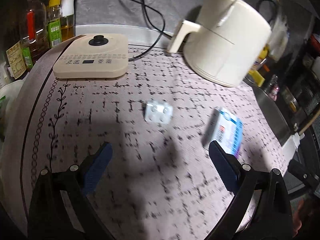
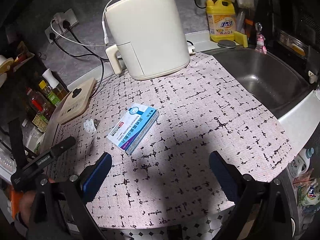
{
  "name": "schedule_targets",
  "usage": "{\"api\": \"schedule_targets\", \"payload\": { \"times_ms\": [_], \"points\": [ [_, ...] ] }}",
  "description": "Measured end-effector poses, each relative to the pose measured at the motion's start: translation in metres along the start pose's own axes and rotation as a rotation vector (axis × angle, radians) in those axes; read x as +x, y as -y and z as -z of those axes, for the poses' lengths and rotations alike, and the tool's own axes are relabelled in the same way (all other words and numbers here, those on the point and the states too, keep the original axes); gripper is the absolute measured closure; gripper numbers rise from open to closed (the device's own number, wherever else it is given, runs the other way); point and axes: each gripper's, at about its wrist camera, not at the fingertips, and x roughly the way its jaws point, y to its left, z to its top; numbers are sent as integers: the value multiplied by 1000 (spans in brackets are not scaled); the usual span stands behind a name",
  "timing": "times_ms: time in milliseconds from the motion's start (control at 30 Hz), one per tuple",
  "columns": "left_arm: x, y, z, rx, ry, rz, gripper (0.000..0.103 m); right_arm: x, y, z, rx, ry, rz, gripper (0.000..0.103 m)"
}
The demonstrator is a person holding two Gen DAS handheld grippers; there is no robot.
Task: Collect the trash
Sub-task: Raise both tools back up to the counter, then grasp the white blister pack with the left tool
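Dim room, motion-blurred left view, sharper right view, fisheye-dark corners

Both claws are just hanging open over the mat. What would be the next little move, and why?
Probably ease the open left gripper forward and down onto the small white blister pack: it lies loose on the patterned mat, almost centred ahead of its fingers, while the blue-and-white medicine box suits the right gripper.

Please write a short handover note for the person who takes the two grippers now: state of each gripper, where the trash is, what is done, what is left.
Left gripper: open, empty, above the mat.
Right gripper: open, empty, above the mat.
Medicine box: lying on the patterned mat, in front of the air fryer.
Blister pack: on the mat, to the left of the box, apart from it.
Done: nothing picked up.
Left: pick up both pieces; no bin in view.
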Motion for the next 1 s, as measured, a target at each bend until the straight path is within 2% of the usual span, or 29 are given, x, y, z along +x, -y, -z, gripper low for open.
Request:
{"api": "schedule_targets", "payload": {
  "times_ms": [300,500,533,567,600,633,833,1000],
  "points": [
    [42,-3,-24,16,-38,7,7,14,-11,-2,26,-22,38,8],
    [74,9,-32,77,-73,-11,9,24,-16,-1,44,-47,59,8],
    [73,10,-33,88,-59,-14,13,29,-17,-2,46,-56,62,8],
    [74,11,-33,101,-63,-17,26,34,-19,-4,50,-63,61,8],
    [75,12,-34,119,-62,-36,48,38,-21,-5,56,-69,56,8],
    [74,12,-35,138,-68,-54,60,43,-23,-7,61,-74,51,8],
    [45,-14,-30,92,-32,-43,62,73,-49,-22,56,-117,33,8],
    [21,-45,-20,38,-23,-73,62,98,-73,-33,25,-140,35,8]
  ]
}}
